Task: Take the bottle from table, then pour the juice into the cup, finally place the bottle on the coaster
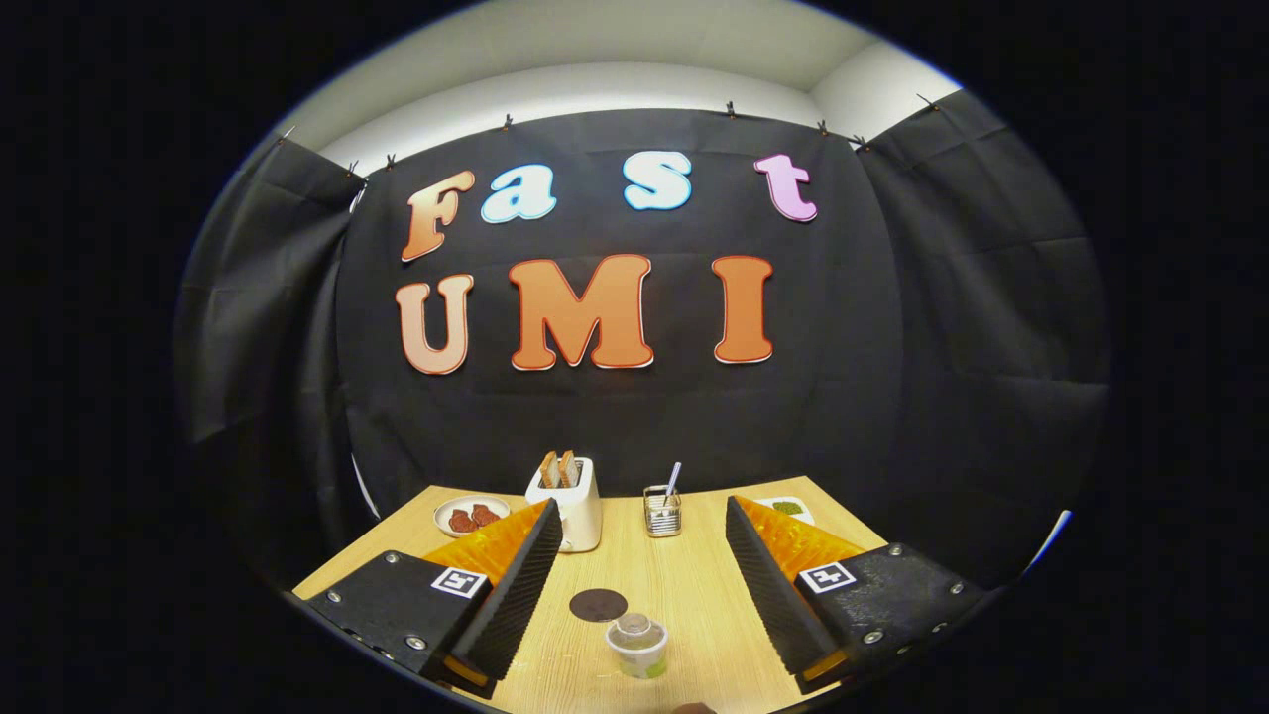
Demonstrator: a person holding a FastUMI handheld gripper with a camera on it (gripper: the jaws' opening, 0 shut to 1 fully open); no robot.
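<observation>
Fingers of the gripper stood wide apart and held nothing, so the task looked to be at step one, the grab not yet made. Cup sat on the table between the fingers, coaster just beyond it; a dark rounded bit nearest the gripper was probably the bottle cap, though too little showed to be sure. Next move, I'd judge, called for dropping lower to centre the bottle between the fingers before squeezing, without clipping the cup.

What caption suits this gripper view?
Open gripper above table; cup and coaster between its fingers.
</observation>
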